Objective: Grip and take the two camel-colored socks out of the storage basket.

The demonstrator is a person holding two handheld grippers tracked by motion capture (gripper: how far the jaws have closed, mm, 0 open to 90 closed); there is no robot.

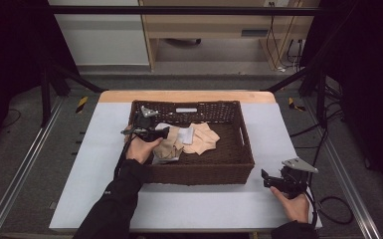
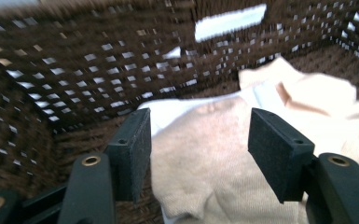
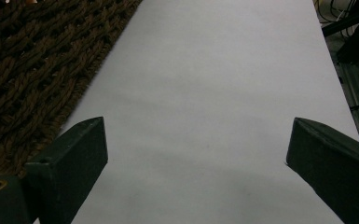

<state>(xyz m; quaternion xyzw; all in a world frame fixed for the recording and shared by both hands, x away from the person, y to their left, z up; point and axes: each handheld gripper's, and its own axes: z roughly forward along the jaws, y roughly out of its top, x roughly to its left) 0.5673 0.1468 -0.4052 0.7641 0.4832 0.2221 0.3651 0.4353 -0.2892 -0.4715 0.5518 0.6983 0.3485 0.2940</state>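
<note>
We hold the left gripper (image 2: pixel 198 144) inside the dark brown woven wicker basket (image 1: pixel 239 164), its jaws wide apart. The beige knitted sock (image 2: pixel 200 172) lies on the basket floor between the two pads, and we cannot tell if they touch it. Our right gripper (image 3: pixel 196 154) rests over the white table (image 3: pixel 224 93) with wide jaws, the basket just beside its left jaw.

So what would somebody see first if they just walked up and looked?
Probably the big brown basket in the middle of the white table, with a heap of beige and white cloths inside. Next, the left tool reaching into the basket, its jaws open on either side of a beige cloth. The right tool waits open over the table, right of the basket.
</note>
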